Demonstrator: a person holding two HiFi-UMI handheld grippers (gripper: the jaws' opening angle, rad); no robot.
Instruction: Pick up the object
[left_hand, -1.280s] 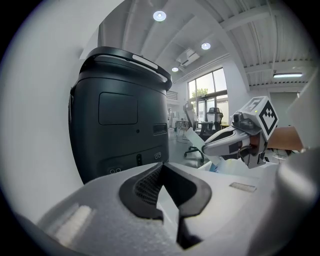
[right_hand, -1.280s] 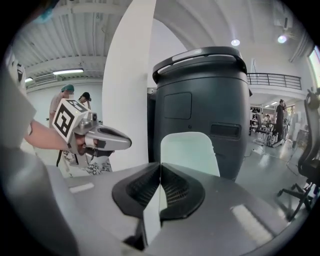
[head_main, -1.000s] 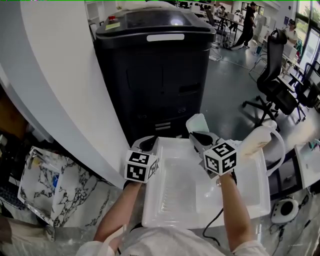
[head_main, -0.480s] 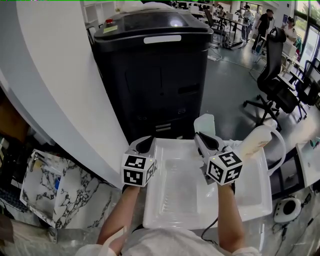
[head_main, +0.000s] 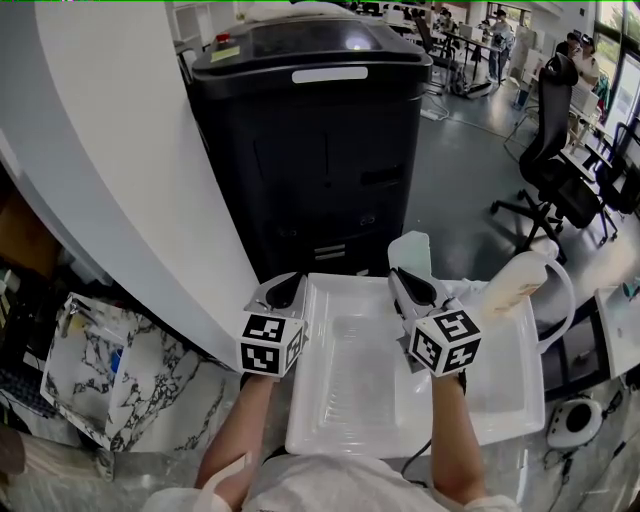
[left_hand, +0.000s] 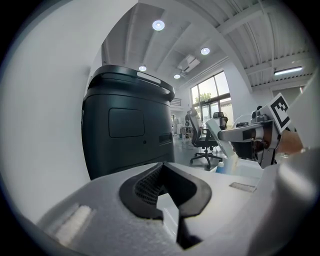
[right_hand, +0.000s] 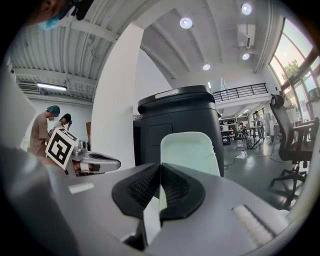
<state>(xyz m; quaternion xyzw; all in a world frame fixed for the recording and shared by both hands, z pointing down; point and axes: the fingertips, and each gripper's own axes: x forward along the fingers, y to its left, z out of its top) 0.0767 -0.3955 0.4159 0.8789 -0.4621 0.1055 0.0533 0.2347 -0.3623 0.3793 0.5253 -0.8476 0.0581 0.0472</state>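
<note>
Barely anything has changed before the black machine (head_main: 310, 150): both hands have crept slightly upward, grips unaltered. At its left foot the left gripper (head_main: 288, 283) stays clamped on the white tray (head_main: 490, 390) wall, while below its right corner the right gripper (head_main: 402, 275) pinches a thin pale piece (head_main: 412, 250). The pickup looks made, with only carrying left.

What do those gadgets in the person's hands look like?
The left hand-held gripper and right hand-held gripper each have a pale grey body, two black ribbed pads and a white cube with black square markers. A black cable trails by the right forearm. Forearms are bare.
</note>
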